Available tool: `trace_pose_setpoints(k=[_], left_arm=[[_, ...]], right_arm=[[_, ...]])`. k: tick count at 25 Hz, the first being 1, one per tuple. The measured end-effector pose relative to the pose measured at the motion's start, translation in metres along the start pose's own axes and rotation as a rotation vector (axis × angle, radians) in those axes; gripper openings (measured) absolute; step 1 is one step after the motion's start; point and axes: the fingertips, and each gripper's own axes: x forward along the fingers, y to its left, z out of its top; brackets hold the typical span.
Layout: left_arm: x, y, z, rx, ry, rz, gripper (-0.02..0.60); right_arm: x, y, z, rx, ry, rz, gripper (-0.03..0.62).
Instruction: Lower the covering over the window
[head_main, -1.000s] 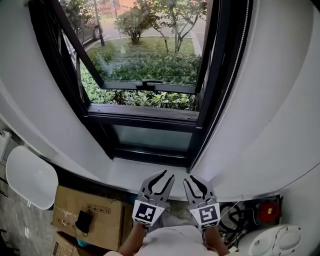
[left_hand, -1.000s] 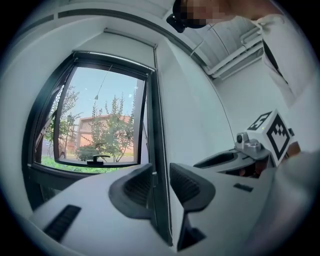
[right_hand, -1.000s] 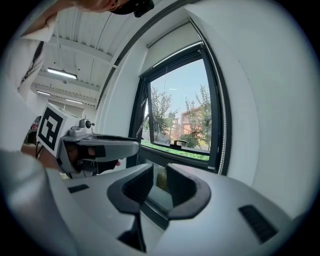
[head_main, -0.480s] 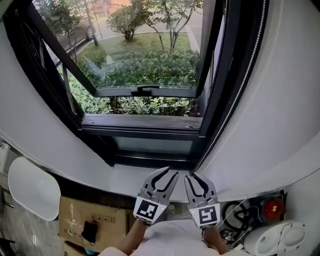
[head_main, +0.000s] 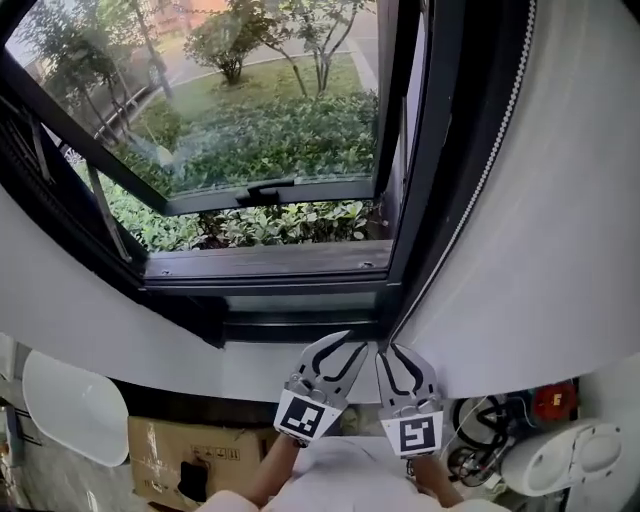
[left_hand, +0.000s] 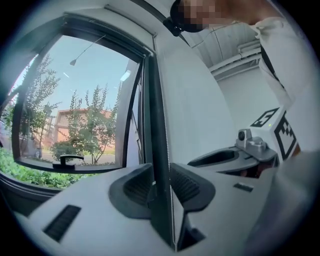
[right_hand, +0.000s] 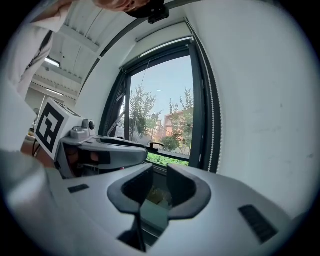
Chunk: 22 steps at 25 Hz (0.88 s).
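Where the dark window frame (head_main: 430, 150) meets the white wall (head_main: 560, 250) on the right, a white bead chain (right_hand: 212, 142) hangs straight down beside the frame. Its low end is near the window sill (head_main: 250, 370). The window glass (head_main: 260, 100) is bare, and green bushes (head_main: 280, 130) and trees show through it. One pane is tipped open, with a black handle (head_main: 265, 188) on its bottom edge. The left gripper (head_main: 343, 350) and the right gripper (head_main: 398, 358) are side by side just above the sill, pointing at the bottom right corner of the window. Both have their fingers apart and hold nothing. Through the left gripper's gap you can see the frame and the chain. A cardboard box (head_main: 165, 455) and a white seat (head_main: 75, 405) are on the floor to the left.
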Motion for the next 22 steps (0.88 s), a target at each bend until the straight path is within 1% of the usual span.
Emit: trace_pose_setpoints(k=[4, 9, 13, 17, 22], left_arm=[[0.019, 0.0, -0.003, -0.005, -0.01, -0.028, 0.114], [0.04, -0.007, -0.006, -0.006, -0.009, -0.106, 0.114], [0.056, -0.007, -0.011, 0.004, -0.014, -0.167, 0.115], [0.073, -0.01, -0.02, -0.03, -0.001, -0.211, 0.115], [0.093, -0.011, -0.024, -0.033, 0.002, -0.247, 0.123]], right_arm=[[0.002, -0.01, -0.006, -0.001, 0.026, -0.028, 0.08], [0.003, -0.018, -0.01, 0.028, 0.042, -0.082, 0.08], [0.003, -0.024, -0.014, 0.031, 0.064, -0.153, 0.08], [0.002, -0.029, -0.02, 0.047, 0.087, -0.234, 0.08], [0.0, -0.028, -0.024, 0.056, 0.122, -0.303, 0.08]])
